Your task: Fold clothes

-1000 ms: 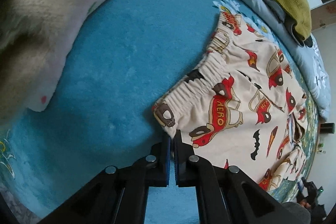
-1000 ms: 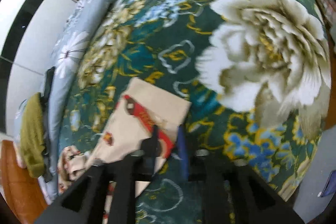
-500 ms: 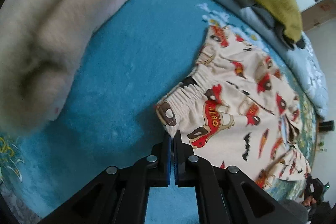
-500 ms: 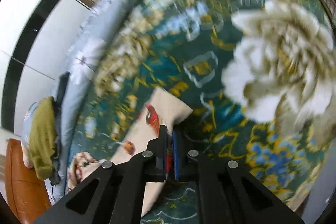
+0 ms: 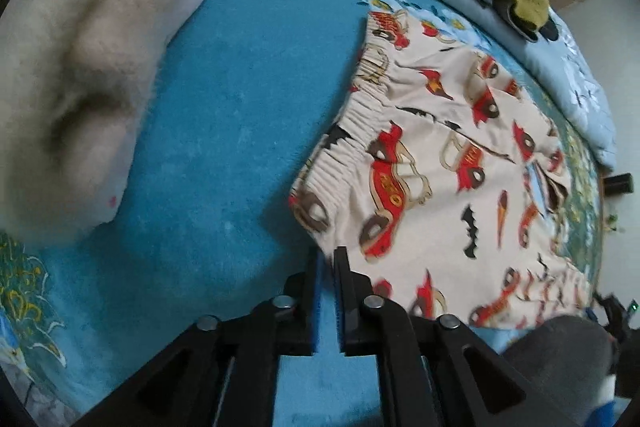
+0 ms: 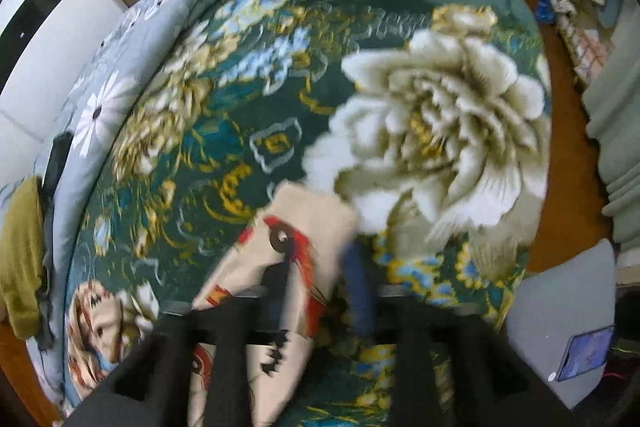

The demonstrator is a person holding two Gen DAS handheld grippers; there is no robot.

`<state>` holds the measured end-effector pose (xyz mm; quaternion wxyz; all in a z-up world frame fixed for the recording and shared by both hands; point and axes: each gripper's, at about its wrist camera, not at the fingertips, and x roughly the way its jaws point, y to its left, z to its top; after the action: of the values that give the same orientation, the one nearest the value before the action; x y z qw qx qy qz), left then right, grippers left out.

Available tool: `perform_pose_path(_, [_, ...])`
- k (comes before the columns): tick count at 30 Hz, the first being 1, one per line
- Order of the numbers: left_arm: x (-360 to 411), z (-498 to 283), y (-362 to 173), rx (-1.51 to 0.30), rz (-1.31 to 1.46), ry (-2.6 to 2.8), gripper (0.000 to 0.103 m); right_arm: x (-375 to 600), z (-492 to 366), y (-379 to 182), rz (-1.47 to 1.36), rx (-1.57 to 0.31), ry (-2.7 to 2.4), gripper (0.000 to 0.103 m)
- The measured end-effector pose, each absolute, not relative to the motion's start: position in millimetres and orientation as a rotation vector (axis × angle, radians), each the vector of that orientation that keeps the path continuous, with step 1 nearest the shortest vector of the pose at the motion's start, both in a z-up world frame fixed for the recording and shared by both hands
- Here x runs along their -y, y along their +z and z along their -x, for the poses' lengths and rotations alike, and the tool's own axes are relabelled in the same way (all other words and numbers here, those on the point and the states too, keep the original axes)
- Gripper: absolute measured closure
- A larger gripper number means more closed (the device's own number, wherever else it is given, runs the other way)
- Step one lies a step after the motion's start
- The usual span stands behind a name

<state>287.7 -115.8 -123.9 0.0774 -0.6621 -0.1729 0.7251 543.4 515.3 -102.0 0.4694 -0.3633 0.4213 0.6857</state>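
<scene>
Floral bedspread (image 6: 256, 75), teal and dark green, carries all. On it, cream car-print shorts (image 5: 452, 163) lie spread flat, waistband toward my left claw (image 5: 329, 259). That claw's jaws have just parted a little, a narrow gap over the waistband corner, nothing pinched. My right claw (image 6: 320, 267) has just opened wide, the shorts' leg end lying loose between its fingers.

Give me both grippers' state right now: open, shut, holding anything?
Left gripper: fingers just opening, slightly apart, at the waistband corner of the printed shorts, not gripping.
Right gripper: fingers just opening, apart, shorts' leg between them, not pinched.
</scene>
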Motion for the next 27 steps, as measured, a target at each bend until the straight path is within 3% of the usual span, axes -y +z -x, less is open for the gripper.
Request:
perform_pose_path(3, [116, -289, -101, 0.532, 1.916, 2.149, 0.068, -517, -529, -89, 0.867, -1.015, 1.679, 0.051])
perform_pose_path(6, [94, -266, -84, 0.397, 1.809, 2.22, 0.053, -507, -471, -80, 0.956, -0.956, 1.812, 0.051])
perform_pose_path(8, [77, -239, -85, 0.332, 1.747, 2.264, 0.049, -490, -421, -78, 1.034, -0.924, 1.93, 0.051])
perform_pose_path(10, [65, -210, -93, 0.295, 1.743, 2.313, 0.049, -463, -365, -82, 1.14, -0.886, 2.052, 0.051])
perform_pose_path(18, [62, -127, -132, 0.422, 1.816, 2.438, 0.049, -357, -165, -119, 1.574, -0.624, 2.365, 0.051])
perform_pose_path(27, [70, -89, -157, 0.444, 1.876, 2.38, 0.051, -304, -78, -184, 1.856, -0.284, 2.358, 0.051])
